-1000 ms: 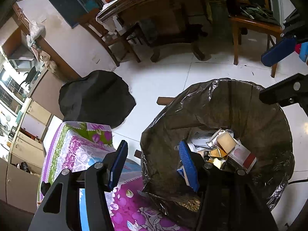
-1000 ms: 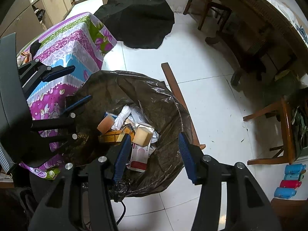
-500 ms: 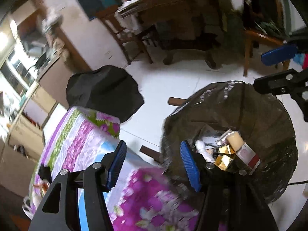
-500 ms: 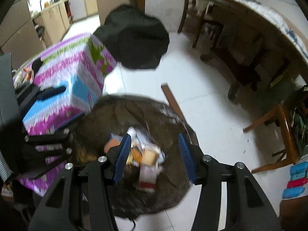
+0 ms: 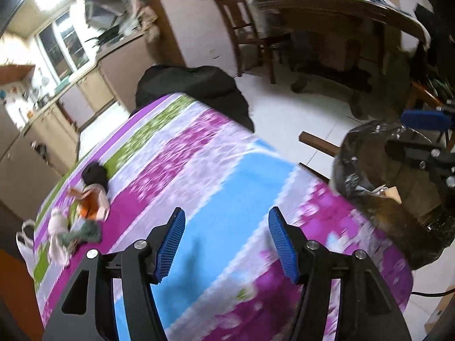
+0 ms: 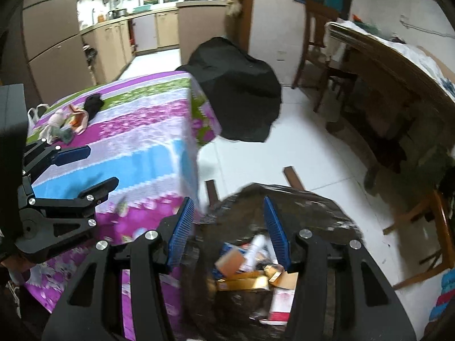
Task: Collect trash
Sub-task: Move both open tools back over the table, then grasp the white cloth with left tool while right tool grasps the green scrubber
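Note:
A bin lined with a dark plastic bag (image 6: 318,207) stands on the floor beside the table and holds boxes and wrappers (image 6: 250,267); it also shows in the left wrist view (image 5: 366,153). My right gripper (image 6: 229,228) is open and empty above the bin's near rim. My left gripper (image 5: 226,240) is open and empty above the table with the purple, blue and green cloth (image 5: 199,170). A small heap of crumpled trash (image 5: 82,213) lies at the table's far left end, also in the right wrist view (image 6: 71,119).
A black covered shape (image 6: 239,85) stands past the table. A wooden strip (image 5: 318,143) lies on the white floor. A wooden table (image 6: 398,65) and chairs (image 5: 244,25) stand at the right; kitchen cabinets (image 6: 113,39) are at the back.
Both grippers have lifted and swung away from the bin toward the table. The left gripper now looks over the tablecloth instead of into the bin. Both stay open.

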`<state>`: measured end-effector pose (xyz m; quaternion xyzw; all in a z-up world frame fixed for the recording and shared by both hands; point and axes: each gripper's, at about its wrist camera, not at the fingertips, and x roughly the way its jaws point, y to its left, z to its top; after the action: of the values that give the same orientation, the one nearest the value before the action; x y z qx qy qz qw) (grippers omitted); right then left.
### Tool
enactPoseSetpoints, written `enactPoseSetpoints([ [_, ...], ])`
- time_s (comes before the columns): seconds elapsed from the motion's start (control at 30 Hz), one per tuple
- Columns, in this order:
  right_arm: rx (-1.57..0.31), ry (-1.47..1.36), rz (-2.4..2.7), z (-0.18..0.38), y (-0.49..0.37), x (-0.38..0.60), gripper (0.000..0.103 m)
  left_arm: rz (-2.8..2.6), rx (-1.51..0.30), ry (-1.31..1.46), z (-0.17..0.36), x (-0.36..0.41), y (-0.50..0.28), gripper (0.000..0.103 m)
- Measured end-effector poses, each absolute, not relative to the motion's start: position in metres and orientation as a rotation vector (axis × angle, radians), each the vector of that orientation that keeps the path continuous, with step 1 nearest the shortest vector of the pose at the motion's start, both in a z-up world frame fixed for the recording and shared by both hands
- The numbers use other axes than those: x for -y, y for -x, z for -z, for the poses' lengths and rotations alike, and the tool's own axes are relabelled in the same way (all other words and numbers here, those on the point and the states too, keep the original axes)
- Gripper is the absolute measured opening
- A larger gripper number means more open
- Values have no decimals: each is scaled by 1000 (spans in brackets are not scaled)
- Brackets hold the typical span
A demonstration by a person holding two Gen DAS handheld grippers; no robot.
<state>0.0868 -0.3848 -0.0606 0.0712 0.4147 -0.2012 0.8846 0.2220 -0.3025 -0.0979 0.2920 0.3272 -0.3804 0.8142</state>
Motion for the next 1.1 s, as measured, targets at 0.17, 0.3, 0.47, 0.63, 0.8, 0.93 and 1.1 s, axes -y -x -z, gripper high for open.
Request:
enactPoseSetpoints([
  [0.17,-872,-113,341,65,-114,356,49,744,-715,-581,95,260,-247,63],
  [0.3,-873,-76,263,68,-135,331,49,668,-735,-536,91,222,-276,64],
  [0.47,-866,-37,160,72,-164,303,49,580,-756,-483,86,180,-312,65],
  [0.63,-859,29,-25,73,-204,267,49,505,-785,-413,78,138,-355,68],
  [0.8,-840,162,-238,71,-254,230,60,492,-851,-378,79,112,-422,68],
  [0.93,-802,256,-333,72,-293,211,65,515,-886,-375,93,115,-461,68],
  [1.1,-849,329,-408,88,-343,196,65,514,-909,-369,113,122,-501,68],
])
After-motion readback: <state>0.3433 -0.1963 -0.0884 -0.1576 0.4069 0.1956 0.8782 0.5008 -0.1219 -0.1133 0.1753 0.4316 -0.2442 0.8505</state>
